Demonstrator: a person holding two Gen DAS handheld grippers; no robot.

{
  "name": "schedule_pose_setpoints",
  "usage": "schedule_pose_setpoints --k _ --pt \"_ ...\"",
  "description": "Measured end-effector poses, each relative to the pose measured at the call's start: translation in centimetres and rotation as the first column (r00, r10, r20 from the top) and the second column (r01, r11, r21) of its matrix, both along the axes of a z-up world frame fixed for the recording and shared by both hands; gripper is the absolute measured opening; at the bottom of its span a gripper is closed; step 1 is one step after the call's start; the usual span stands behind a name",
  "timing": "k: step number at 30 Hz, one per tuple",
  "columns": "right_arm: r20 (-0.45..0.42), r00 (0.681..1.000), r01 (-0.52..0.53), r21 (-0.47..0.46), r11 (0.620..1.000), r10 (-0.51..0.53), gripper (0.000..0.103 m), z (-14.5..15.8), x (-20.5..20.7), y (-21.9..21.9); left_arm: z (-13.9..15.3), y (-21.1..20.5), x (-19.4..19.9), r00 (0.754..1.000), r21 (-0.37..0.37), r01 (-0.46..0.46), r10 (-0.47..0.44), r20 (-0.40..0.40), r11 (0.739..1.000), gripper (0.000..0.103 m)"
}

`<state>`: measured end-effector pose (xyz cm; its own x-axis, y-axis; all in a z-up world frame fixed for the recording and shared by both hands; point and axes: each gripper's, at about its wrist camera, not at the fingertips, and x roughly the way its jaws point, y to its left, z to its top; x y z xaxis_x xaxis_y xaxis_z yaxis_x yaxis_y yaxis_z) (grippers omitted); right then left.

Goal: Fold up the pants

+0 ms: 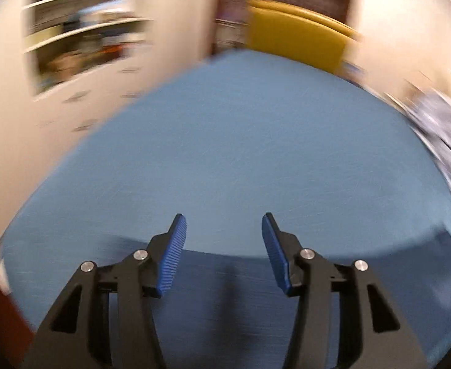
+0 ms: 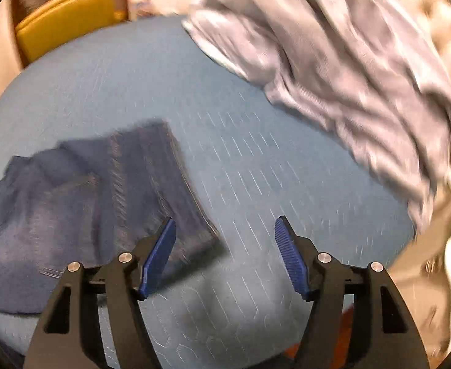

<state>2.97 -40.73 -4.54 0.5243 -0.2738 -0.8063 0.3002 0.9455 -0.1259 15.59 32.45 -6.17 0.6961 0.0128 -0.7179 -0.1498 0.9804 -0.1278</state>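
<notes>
Both grippers, left gripper [image 1: 224, 226] and right gripper [image 2: 225, 230], spread, empty. Dark blue denim pants [image 2: 96, 190] lie left of the right gripper on the light blue bed [image 2: 256, 169]. Recommend pinching one hem corner squarely.

Legible text, labels, brands, numbers, signs: none in either wrist view. Both views are motion-blurred. The shelves [image 1: 84, 37] beyond the far left edge of the blue surface hold items too smeared to read. Small dark marks on the pale wall [image 1: 81, 98] below them cannot be made out as characters.
</notes>
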Motion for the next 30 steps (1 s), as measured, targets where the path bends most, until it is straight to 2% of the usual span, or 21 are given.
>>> schedule_pose_setpoints --k 2,3,5,7,8,10,11,12,13,15,16,18,20,21,24,25,27,28,30 --pt "0.03 0.99 -0.135 0.009 0.991 0.135 0.064 0.5 2.3 3.2 -0.3 -7.6 1.5 0.985 -0.012 0.172 -0.171 0.007 0.985 0.049" --pt "0.042 0.971 -0.235 0.011 0.972 0.234 0.064 0.2 4.3 5.6 -0.6 -11.5 2.1 0.964 0.002 0.265 -0.265 0.007 0.964 0.043" --pt "0.034 0.936 -0.35 0.007 0.937 0.349 0.063 -0.8 7.5 8.6 -1.5 -19.3 3.3 0.909 0.037 0.416 -0.416 -0.006 0.909 0.038" --pt "0.024 0.897 -0.443 0.033 0.896 0.442 0.052 -2.4 11.0 11.1 -2.6 -24.3 3.7 0.858 -0.011 0.513 -0.513 -0.015 0.859 0.033" --pt "0.008 0.892 -0.452 0.047 0.891 0.453 0.049 -3.5 12.9 11.6 -3.4 -27.0 4.2 0.828 -0.028 0.56 -0.561 -0.025 0.828 0.033" --pt "-0.033 0.913 -0.405 0.048 0.913 0.407 0.042 -5.9 16.2 11.1 -5.2 -31.9 4.4 0.775 -0.012 0.631 -0.631 -0.047 0.776 0.033" --pt "-0.049 0.92 -0.385 0.061 0.921 0.388 0.04 -7.1 17.3 10.4 -5.8 -33.7 4.8 0.759 -0.004 0.649 -0.648 -0.058 0.761 0.033" --pt "-0.048 0.926 -0.369 0.078 0.926 0.374 0.035 -8.0 18.1 9.6 -6.3 -35.1 4.9 0.75 -0.001 0.66 -0.659 -0.066 0.751 0.033" --pt "-0.038 0.934 -0.349 0.118 0.93 0.355 0.035 -8.7 18.7 8.6 -7.3 -35.8 5.4 0.748 0.006 0.661 -0.659 -0.082 0.75 0.033" --pt "-0.013 0.948 -0.312 0.147 0.939 0.317 0.034 -9.6 19.0 7.7 -8.6 -36.7 6.7 0.764 0.022 0.641 -0.636 -0.111 0.767 0.033" --pt "-0.005 0.951 -0.304 0.142 0.942 0.308 0.033 -9.9 19.0 7.6 -8.5 -35.8 7.3 0.778 -0.023 0.621 -0.62 -0.097 0.783 0.032" --pt "0.005 0.95 -0.31 0.118 0.944 0.311 0.033 -10.3 18.9 7.7 -8.2 -35.1 8.5 0.83 0.025 0.552 -0.546 -0.11 0.834 0.027" --pt "0.013 0.951 -0.307 0.127 0.943 0.308 0.033 -10.2 18.9 7.5 -7.0 -35.2 8.7 0.835 -0.008 0.543 -0.541 -0.102 0.839 0.028" --pt "0.02 0.951 -0.309 0.134 0.942 0.309 0.033 -10.1 18.5 7.5 -6.4 -35.4 8.4 0.829 -0.025 0.552 -0.552 -0.087 0.833 0.029" --pt "0.072 0.951 -0.31 0.16 0.937 0.302 0.035 -8.8 17.8 6.2 -4.2 -38.9 7.2 0.776 0.027 0.63 -0.629 -0.032 0.776 0.035" --pt "0.096 0.952 -0.304 0.164 0.938 0.292 0.036 -8.1 16.7 5.4 -3.8 -39.4 6.8 0.767 0.021 0.642 -0.642 -0.017 0.766 0.038" --pt "0.106 0.954 -0.292 0.13 0.948 0.28 0.036 -7.5 15.2 4.1 -3.1 -42.1 6.8 0.749 0.0 0.663 -0.663 0.02 0.749 0.048" --pt "0.103 0.955 -0.289 0.113 0.951 0.278 0.036 -7.3 14.5 3.3 -3.0 -43.8 6.9 0.738 -0.006 0.674 -0.674 0.039 0.738 0.05" --pt "0.095 0.948 -0.316 0.14 0.938 0.305 0.034 -7.2 13.3 1.7 -3.3 -47.5 6.9 0.695 0.005 0.719 -0.719 0.025 0.695 0.05"
